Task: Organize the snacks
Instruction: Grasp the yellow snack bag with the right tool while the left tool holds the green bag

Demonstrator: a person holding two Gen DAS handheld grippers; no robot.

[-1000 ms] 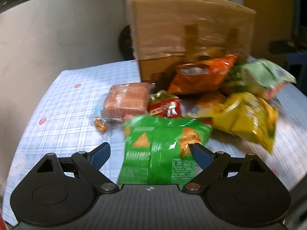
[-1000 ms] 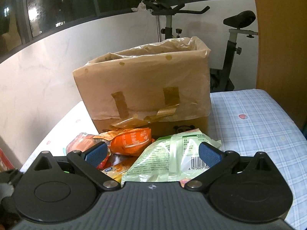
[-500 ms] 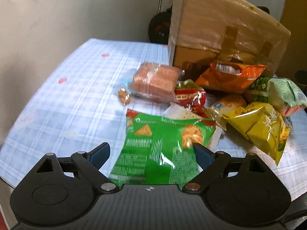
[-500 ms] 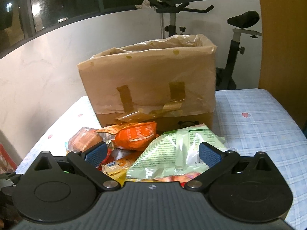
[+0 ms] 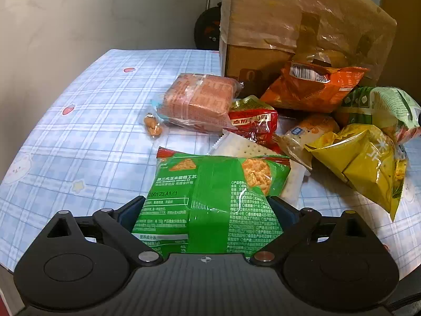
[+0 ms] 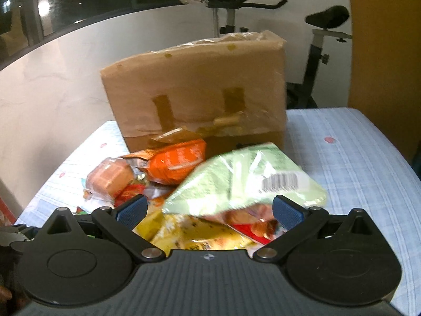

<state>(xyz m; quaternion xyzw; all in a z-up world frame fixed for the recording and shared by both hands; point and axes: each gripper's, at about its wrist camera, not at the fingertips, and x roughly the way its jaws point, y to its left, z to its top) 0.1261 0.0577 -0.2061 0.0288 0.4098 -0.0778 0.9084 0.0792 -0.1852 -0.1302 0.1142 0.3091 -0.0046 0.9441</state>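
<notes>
A pile of snack bags lies on the blue checked tablecloth (image 5: 86, 137) in front of a cardboard box (image 5: 294, 18) lined with plastic. My left gripper (image 5: 208, 208) is open, its fingers on either side of a green chip bag (image 5: 210, 192) that lies between them. Behind it are a pink wafer pack (image 5: 200, 102), a red pack (image 5: 252, 123), an orange bag (image 5: 310, 89), a yellow bag (image 5: 363, 163) and a pale green bag (image 5: 381, 105). My right gripper (image 6: 208, 208) is open above the pale green bag (image 6: 244, 181) and the yellow bag (image 6: 184, 231).
The cardboard box (image 6: 200, 92) stands at the back of the table. A small orange candy (image 5: 152, 129) lies left of the pink pack. An exercise bike (image 6: 315, 52) stands behind the table. A white wall lies to the left.
My left gripper has moved forward so the green bag now lies deeper between its fingers. My right gripper has risen and tilted down over the pale green bag.
</notes>
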